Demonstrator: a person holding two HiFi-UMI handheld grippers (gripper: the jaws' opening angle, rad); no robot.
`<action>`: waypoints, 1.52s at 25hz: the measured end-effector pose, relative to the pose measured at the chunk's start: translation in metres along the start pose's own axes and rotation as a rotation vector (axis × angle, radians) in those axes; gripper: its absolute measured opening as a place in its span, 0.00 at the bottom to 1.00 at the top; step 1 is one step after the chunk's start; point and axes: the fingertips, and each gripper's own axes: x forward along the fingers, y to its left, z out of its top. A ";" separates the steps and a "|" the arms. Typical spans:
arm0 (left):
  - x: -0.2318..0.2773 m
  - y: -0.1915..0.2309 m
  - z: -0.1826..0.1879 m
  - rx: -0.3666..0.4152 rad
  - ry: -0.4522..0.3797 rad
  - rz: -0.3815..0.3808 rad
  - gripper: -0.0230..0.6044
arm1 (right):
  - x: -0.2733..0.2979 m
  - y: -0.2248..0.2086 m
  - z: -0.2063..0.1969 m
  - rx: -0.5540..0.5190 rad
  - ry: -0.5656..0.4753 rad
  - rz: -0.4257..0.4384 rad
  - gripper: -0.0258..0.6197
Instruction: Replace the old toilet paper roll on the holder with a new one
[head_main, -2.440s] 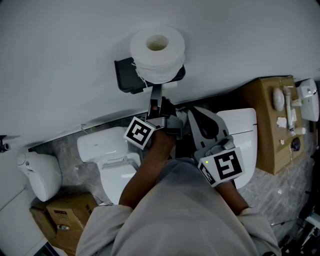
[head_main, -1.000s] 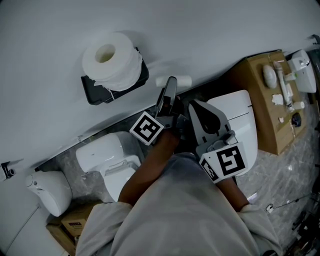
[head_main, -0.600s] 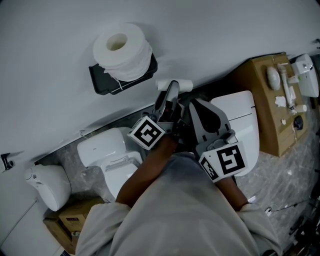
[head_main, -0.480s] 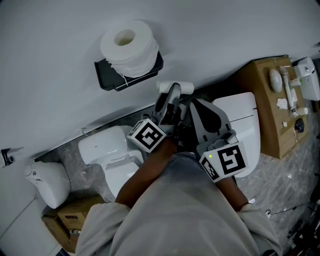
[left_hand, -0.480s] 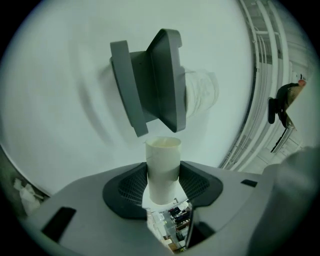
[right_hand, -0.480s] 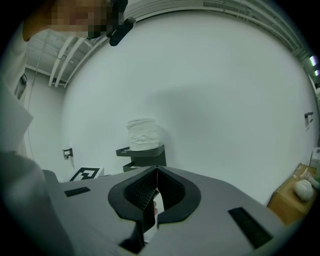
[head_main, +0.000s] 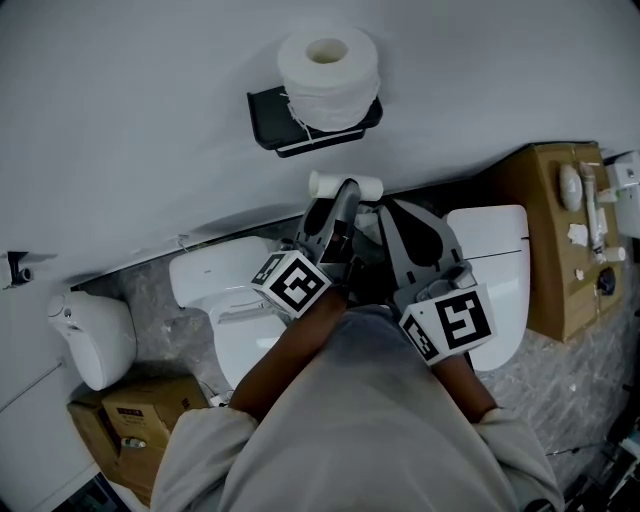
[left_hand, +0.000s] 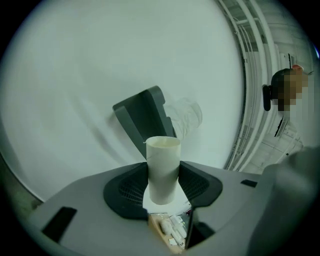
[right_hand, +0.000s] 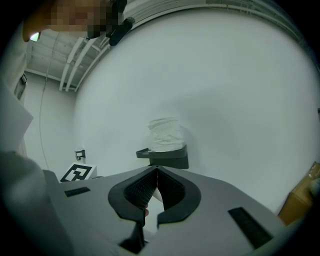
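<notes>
The empty tube (left_hand: 163, 167) is clamped between the left gripper (left_hand: 163, 182) pads, which is clearest in its own view. Head view adds the new roll (head_main: 328, 65) on the holder (head_main: 268, 128), ahead of both grippers. The right gripper (right_hand: 156, 174) is pinched closed on nothing, roughly level, just beside the left.

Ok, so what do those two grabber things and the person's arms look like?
The left gripper and right gripper are grey plastic, with dark ribbed pads. Each carries a white cube with black square markers. The shirt is light grey, short-sleeved. The left jaws are closing on a cardboard tube.
</notes>
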 end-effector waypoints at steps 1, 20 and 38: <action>-0.005 0.000 0.005 0.018 -0.007 0.006 0.35 | 0.002 0.004 0.000 -0.001 -0.002 0.010 0.06; -0.062 -0.019 0.076 0.248 -0.098 0.051 0.33 | 0.028 0.046 0.003 0.021 -0.030 0.122 0.06; -0.054 -0.040 0.070 0.442 -0.068 0.000 0.31 | 0.032 0.028 0.008 -0.004 -0.019 0.094 0.06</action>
